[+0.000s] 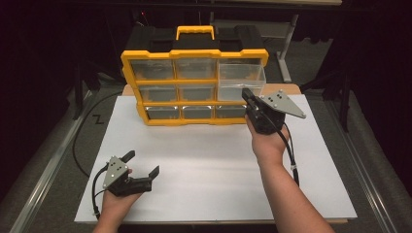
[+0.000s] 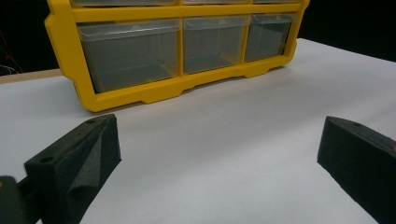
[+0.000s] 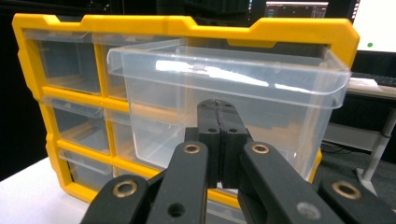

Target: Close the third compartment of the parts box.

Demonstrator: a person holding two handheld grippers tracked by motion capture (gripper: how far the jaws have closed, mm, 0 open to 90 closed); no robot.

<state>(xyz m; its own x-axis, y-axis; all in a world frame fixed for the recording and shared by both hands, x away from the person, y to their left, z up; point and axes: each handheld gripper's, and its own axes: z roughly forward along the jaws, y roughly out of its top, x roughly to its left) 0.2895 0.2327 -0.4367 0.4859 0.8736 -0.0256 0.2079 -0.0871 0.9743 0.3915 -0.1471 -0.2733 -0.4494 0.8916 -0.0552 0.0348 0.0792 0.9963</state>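
One clear drawer (image 1: pixel 241 76) juts from the yellow cabinet (image 1: pixel 194 54), right gripper (image 1: pixel 248 94) pinched shut on its front; left gripper (image 1: pixel 144 164) gapes empty, well before the cabinet.

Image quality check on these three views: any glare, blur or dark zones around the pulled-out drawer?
High view: white tabletop evenly lit, surroundings nearly black, soft overall. Right gripper view: bright glare streaks along the clear drawer rim, the right gripper up close and slightly soft, a lit screen glowing behind. Left gripper view: the left gripper blurred in the foreground, the yellow organizer sharper, faint shadow beneath it.
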